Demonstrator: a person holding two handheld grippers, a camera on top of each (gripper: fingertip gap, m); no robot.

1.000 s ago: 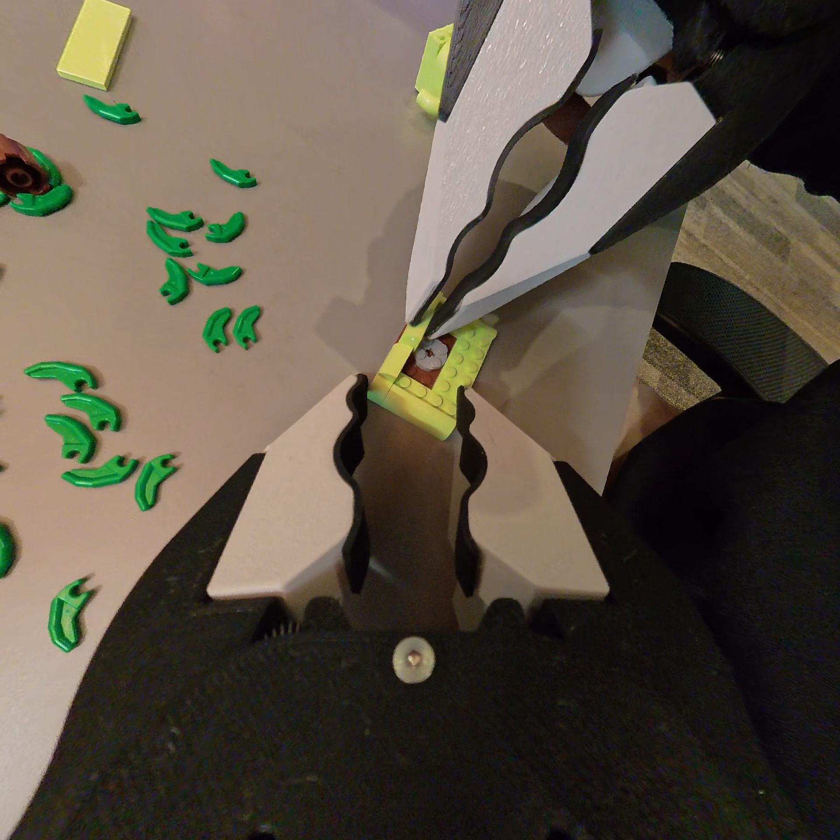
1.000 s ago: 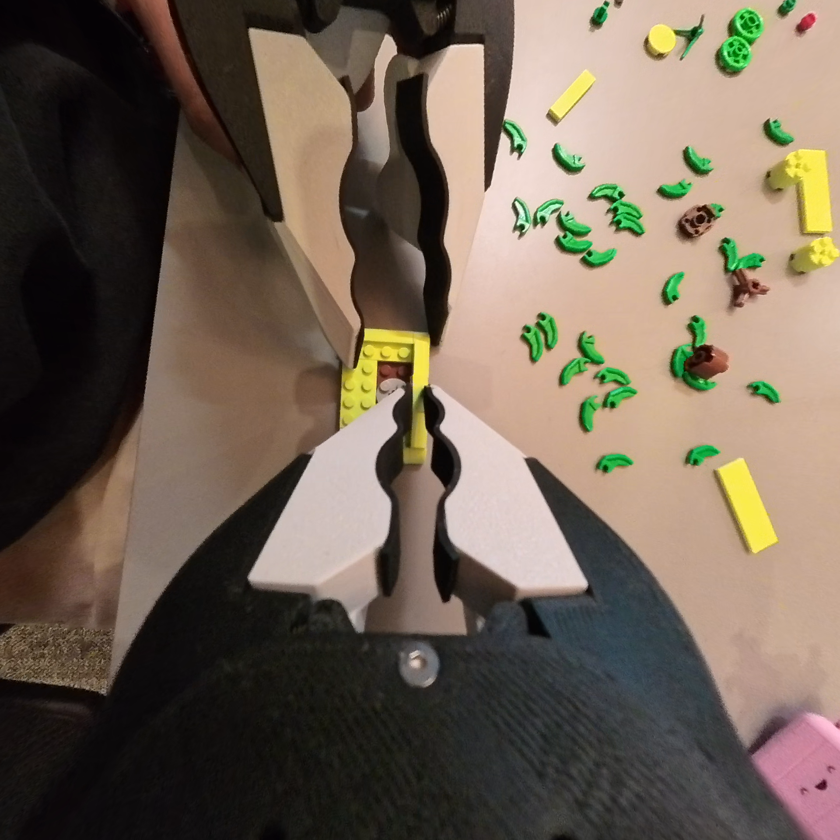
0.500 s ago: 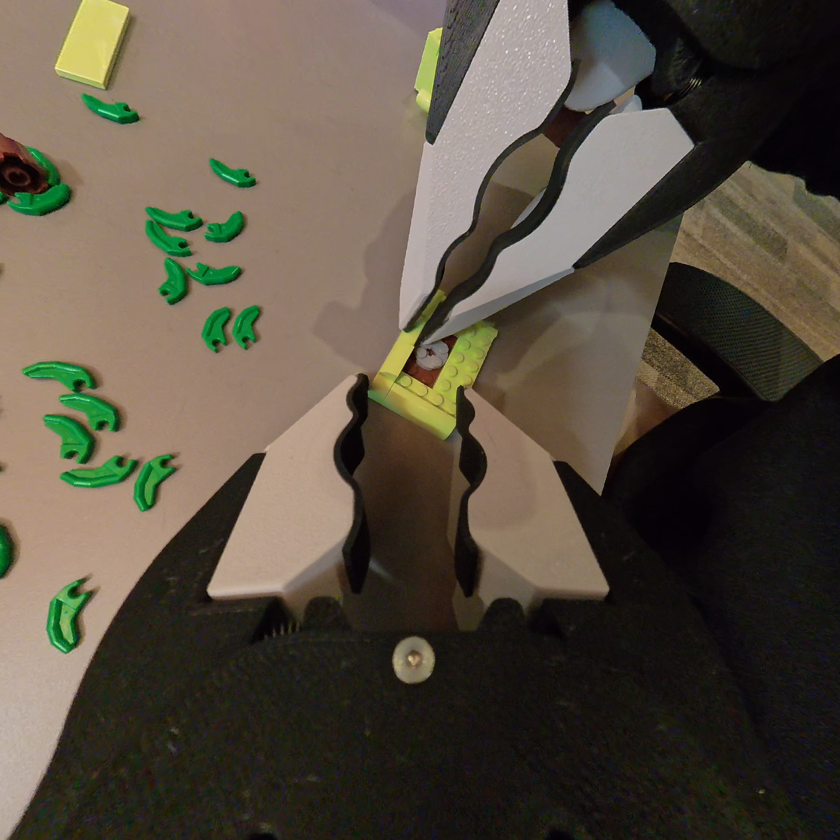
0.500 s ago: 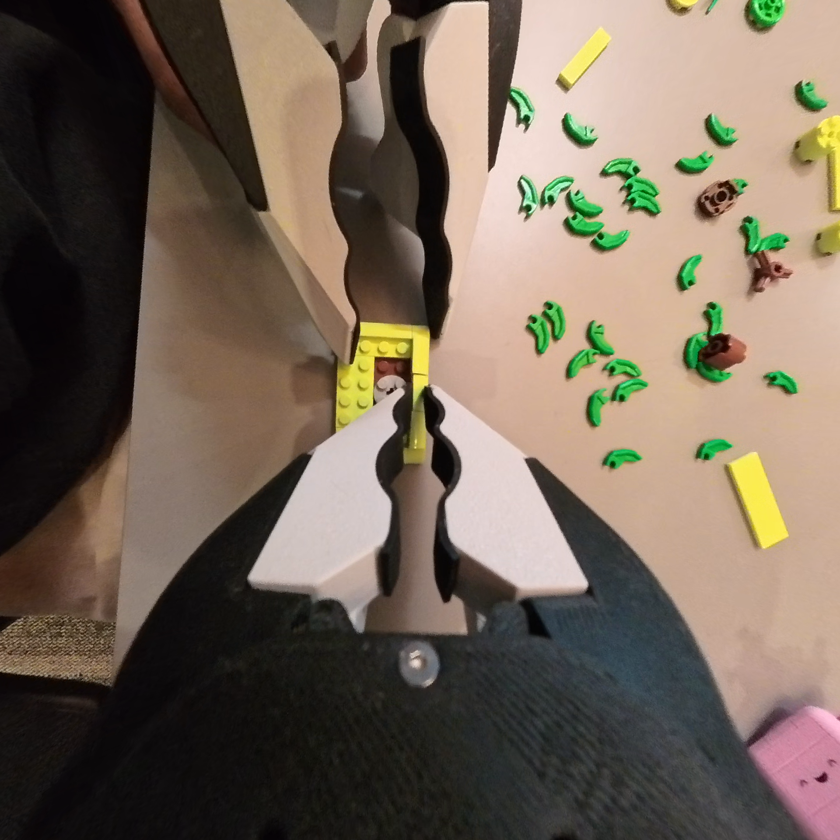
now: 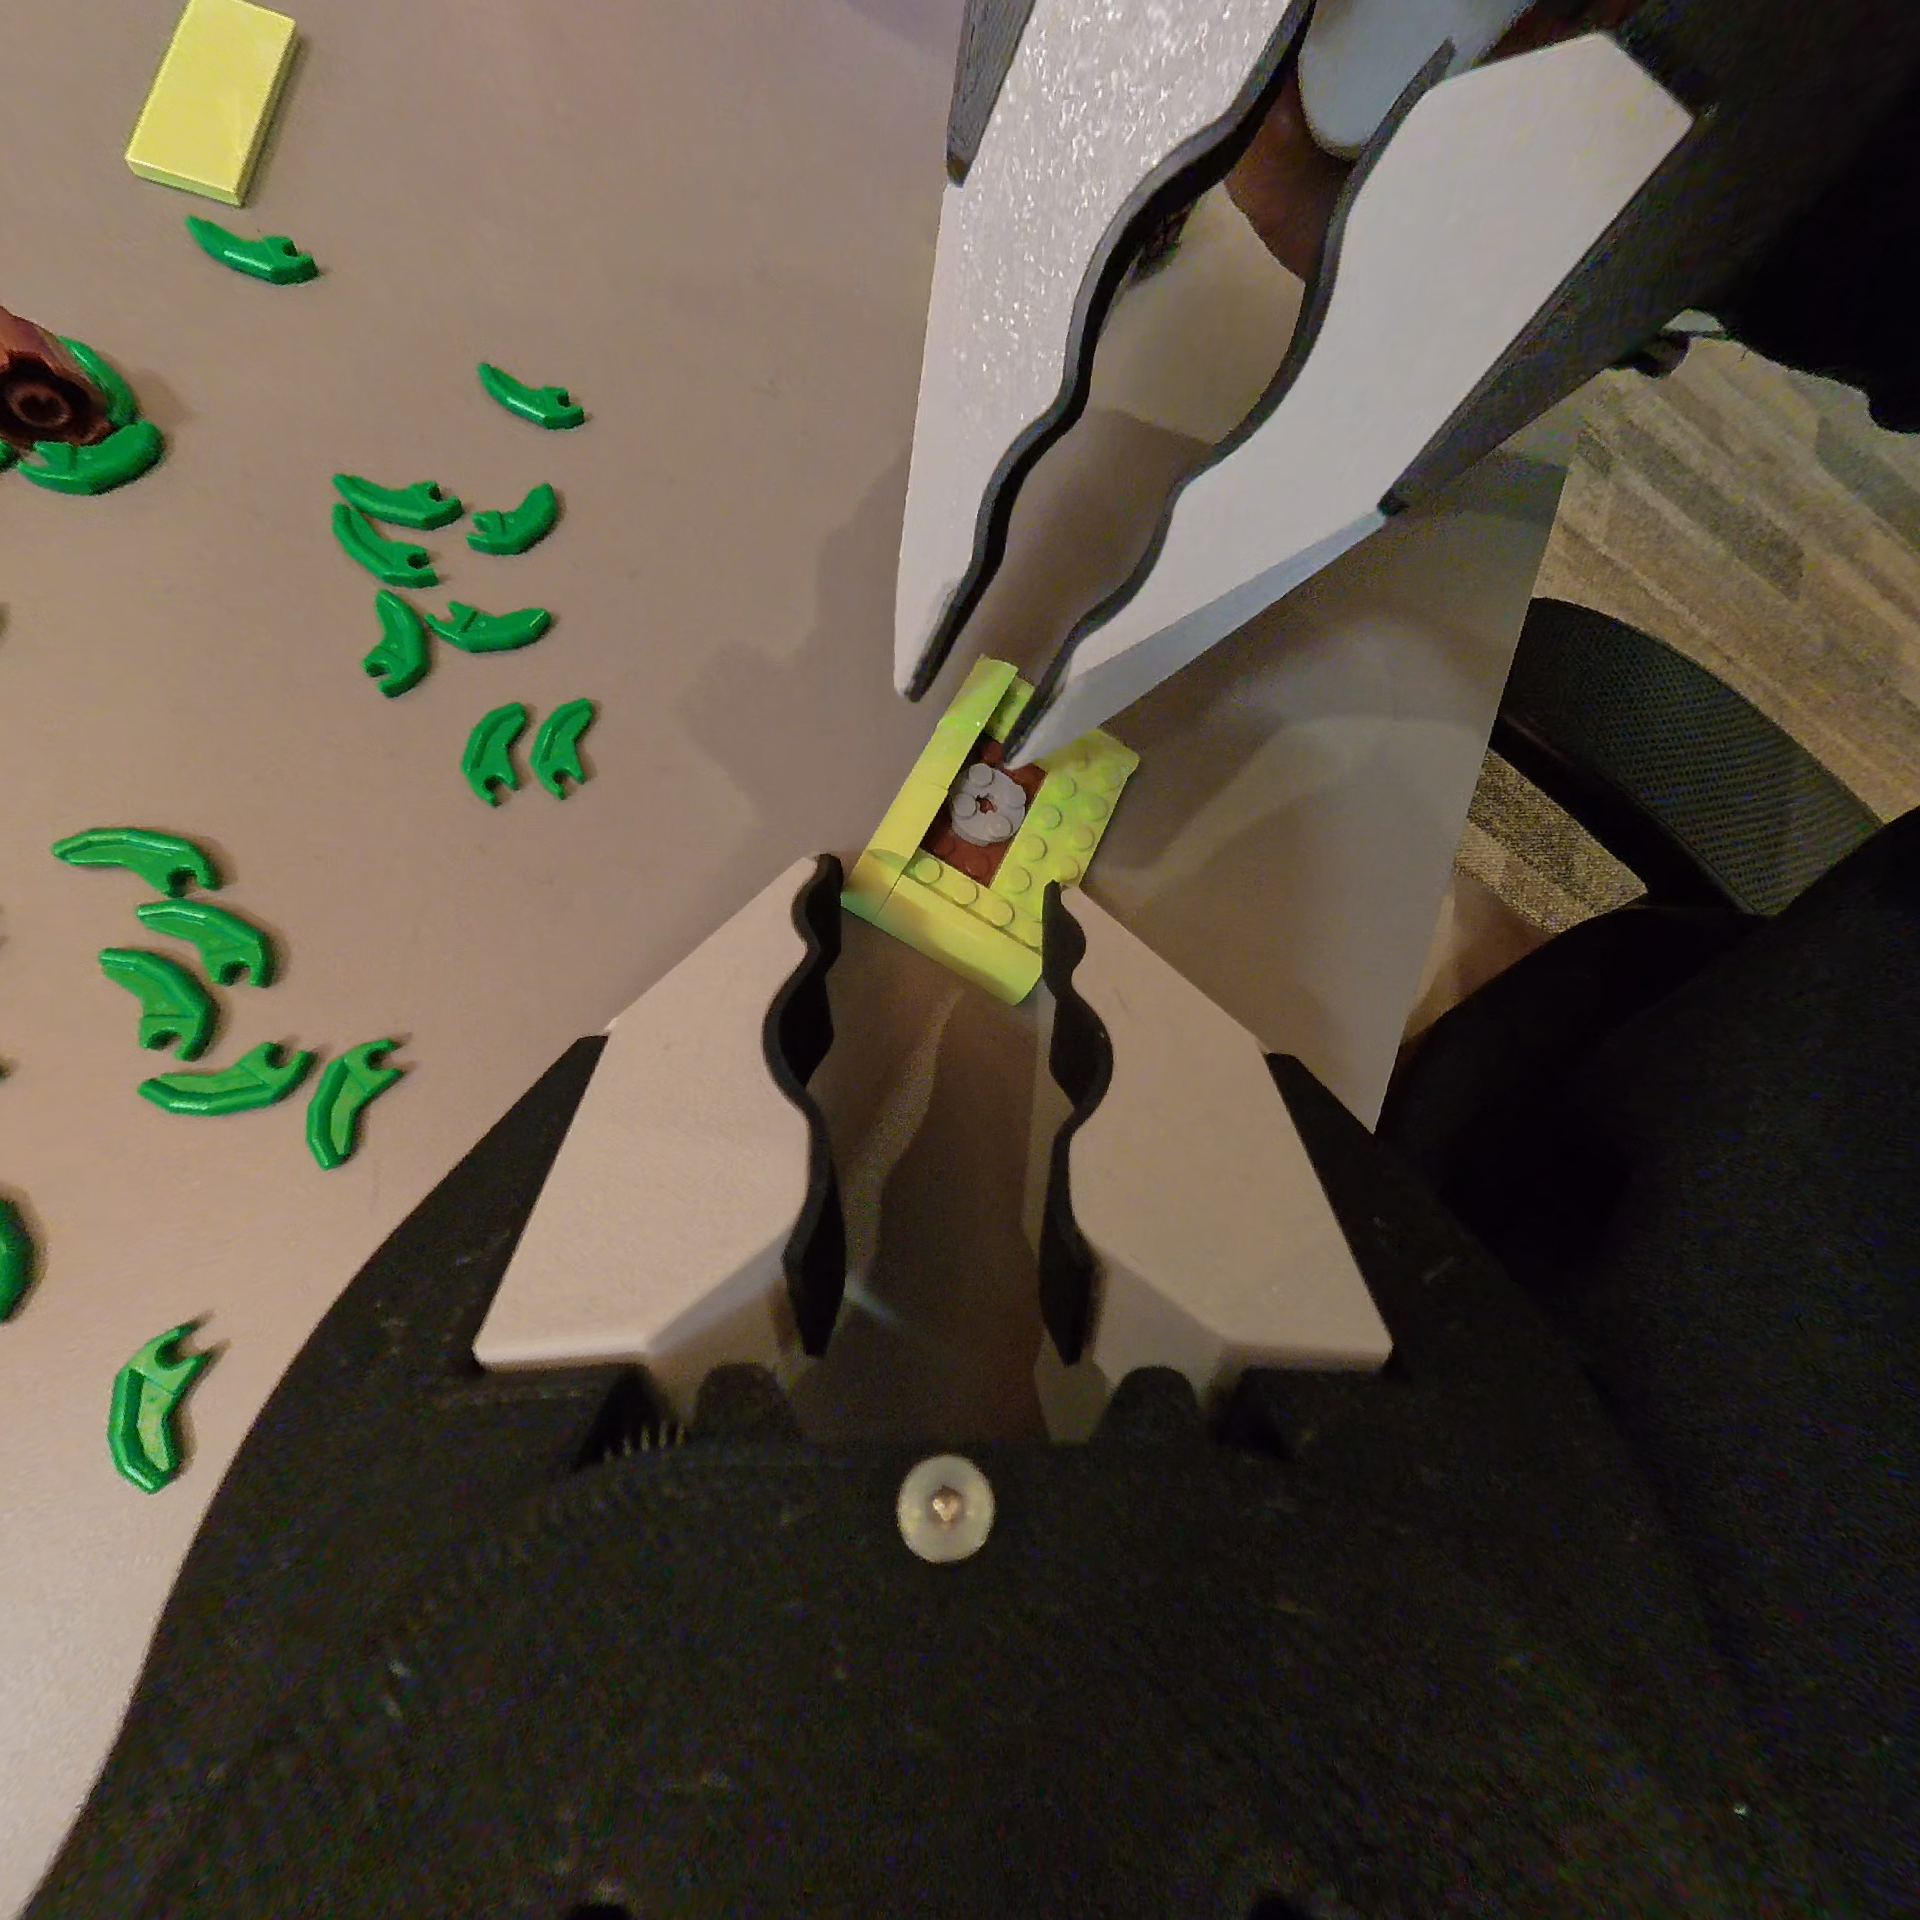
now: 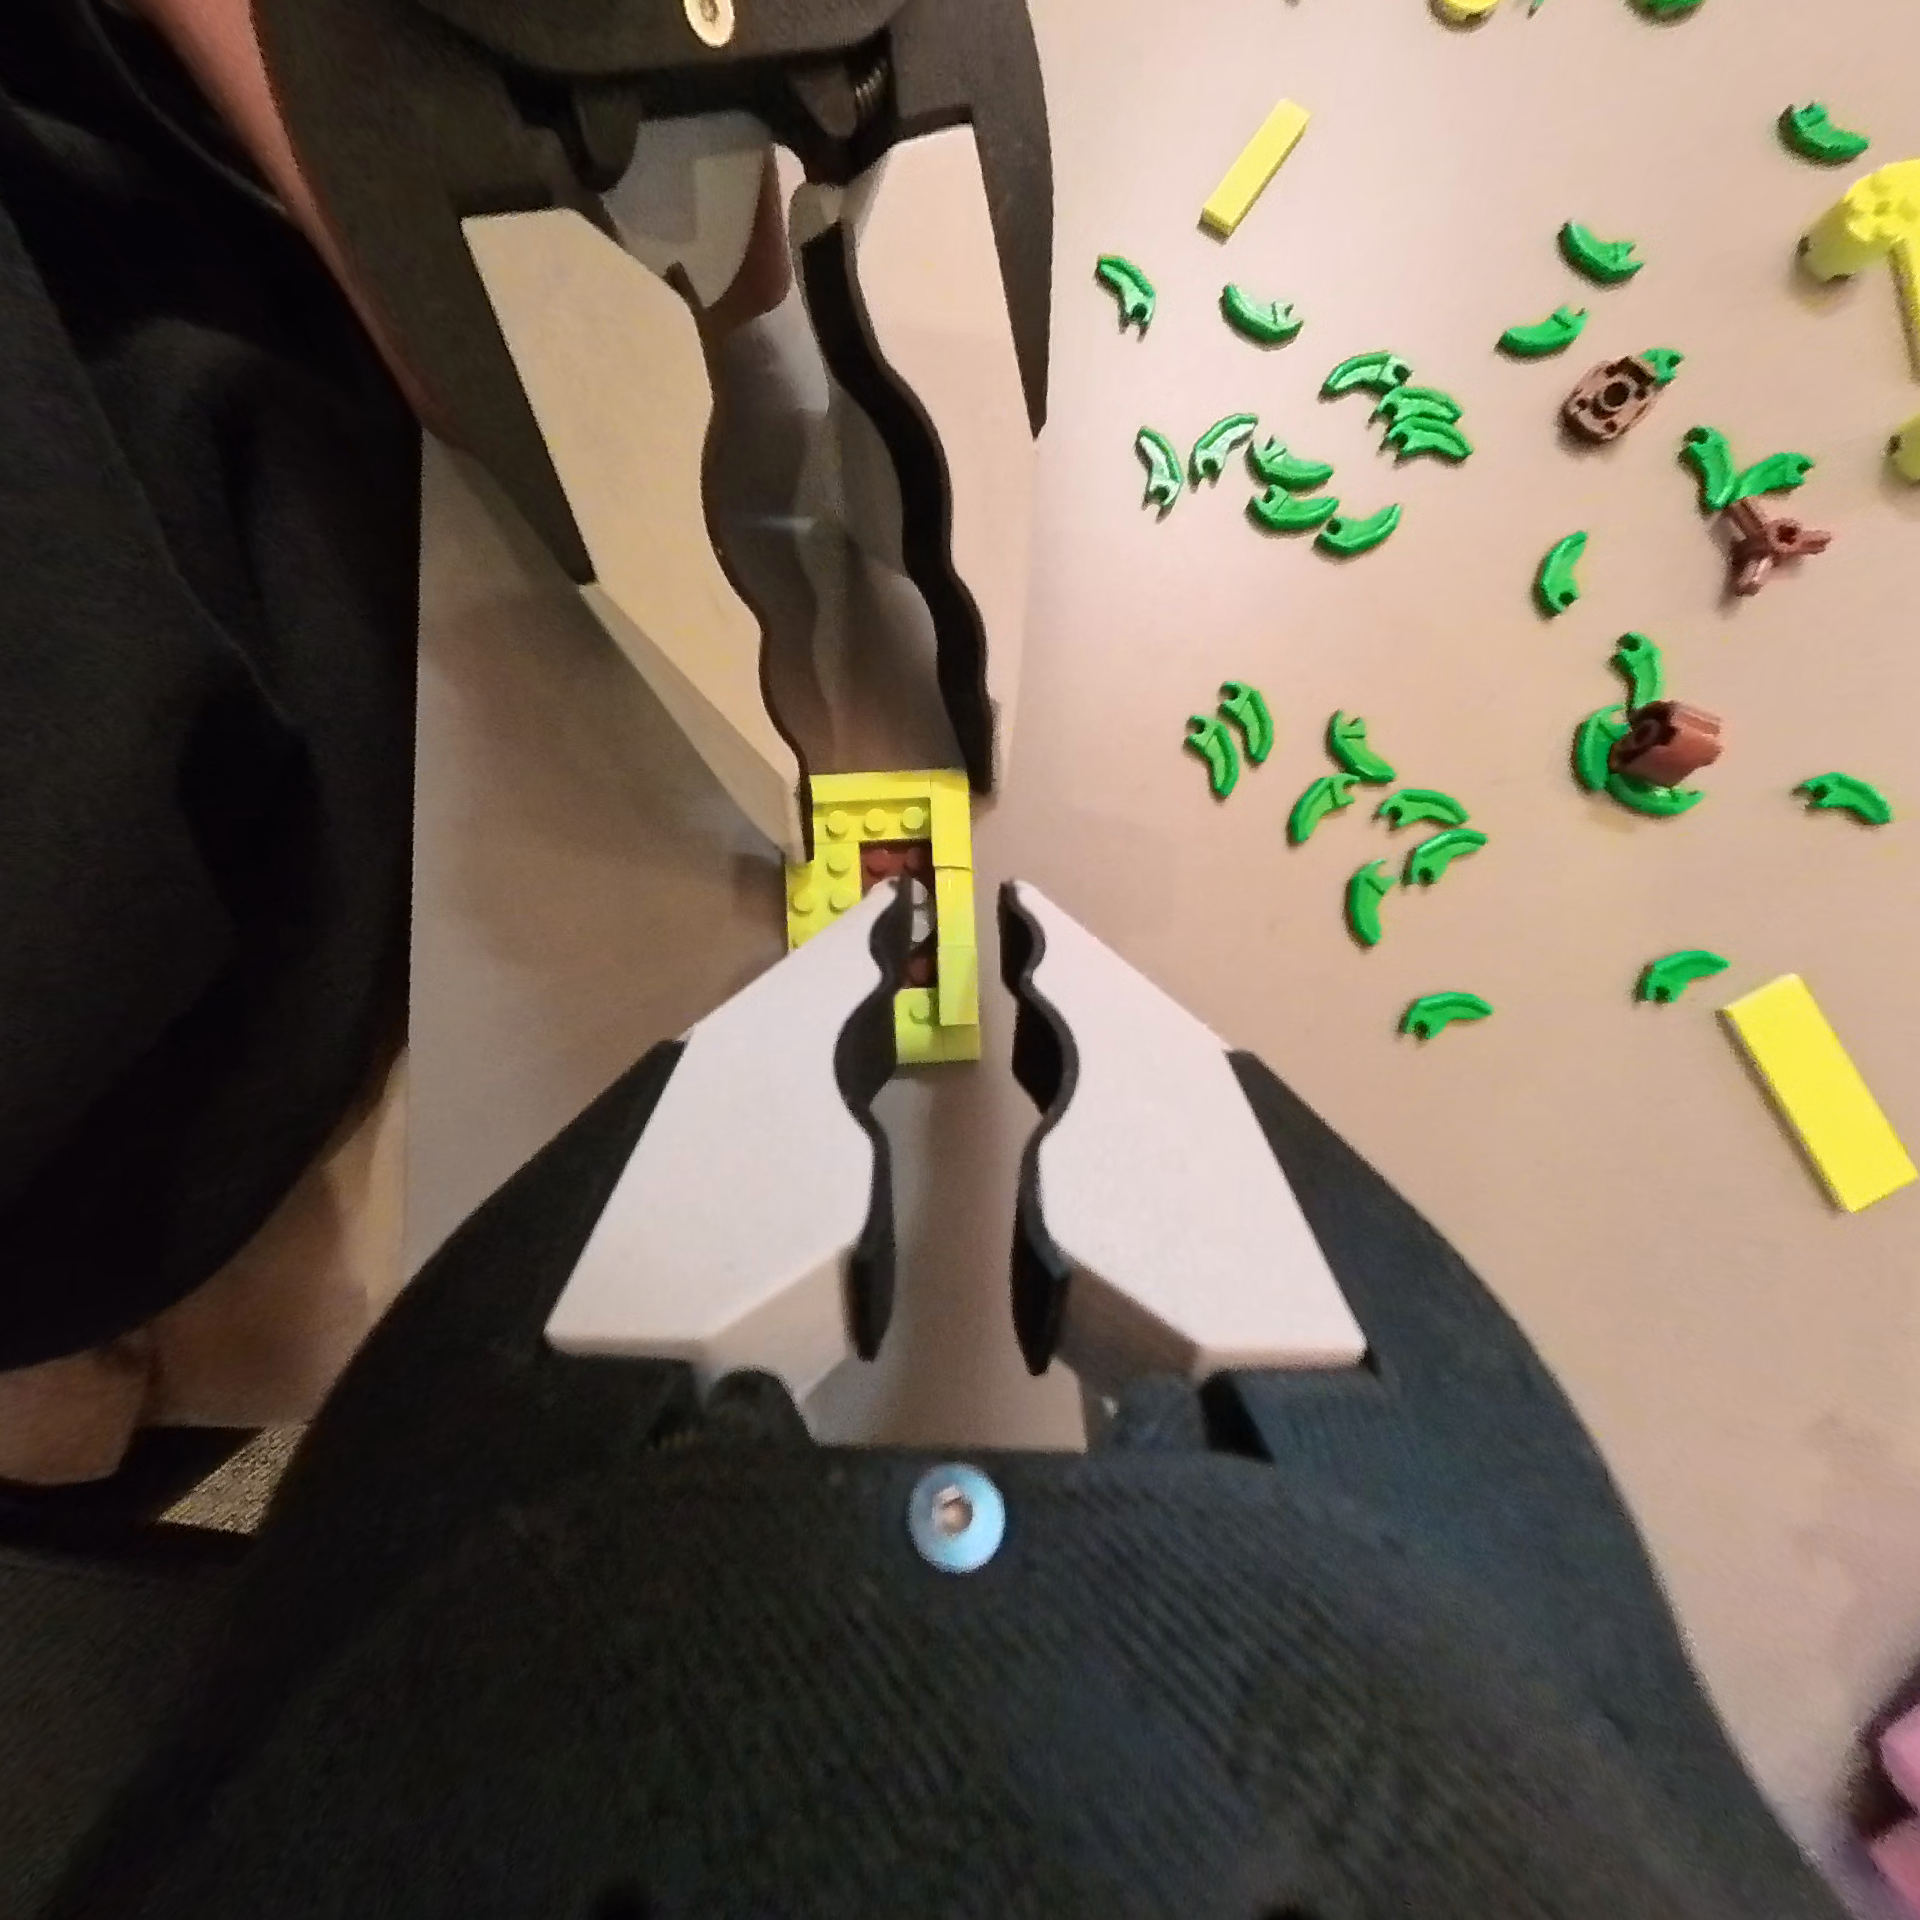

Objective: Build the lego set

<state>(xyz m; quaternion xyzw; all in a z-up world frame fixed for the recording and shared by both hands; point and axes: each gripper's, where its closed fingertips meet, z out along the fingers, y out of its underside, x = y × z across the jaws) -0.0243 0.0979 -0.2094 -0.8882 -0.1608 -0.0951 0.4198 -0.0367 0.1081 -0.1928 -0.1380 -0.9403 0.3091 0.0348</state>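
Lime-green is the colour to watch: the lime base assembly [image 5: 982, 862] sits on the tabletop [image 5: 644, 312] near its edge, and everything here is placed from it. A second ago your right tool [image 6: 940, 894] was pinched narrow on the smooth lime tile [image 6: 958, 935] along the assembly's side; now its jaws stand apart, straddling that tile without gripping it, so you have let go. The tile lies flat in line with the other smooth pieces on that rim, which suggests it is seated, though from these views you cannot be sure it is pressed fully home. Your left tool [image 5: 935, 904] has not shifted: its jaws are moderately spread with both tips against the near end of the assembly, bracing it in place. The grey round stud [image 5: 985, 808] in the brown middle of the assembly is uncovered again, with the right tool's nearer tip just above it. This placement looks finished, and the build has far to go: the green leaf pieces [image 5: 436, 540] lie scattered well away from the assembly on its far side, with a brown trunk piece [image 6: 1662, 743] and a flat yellow tile [image 6: 1813, 1101] beyond them, all untouched. Keep the left brace steady while the right tool backs off, so it does not drag the tile loose.
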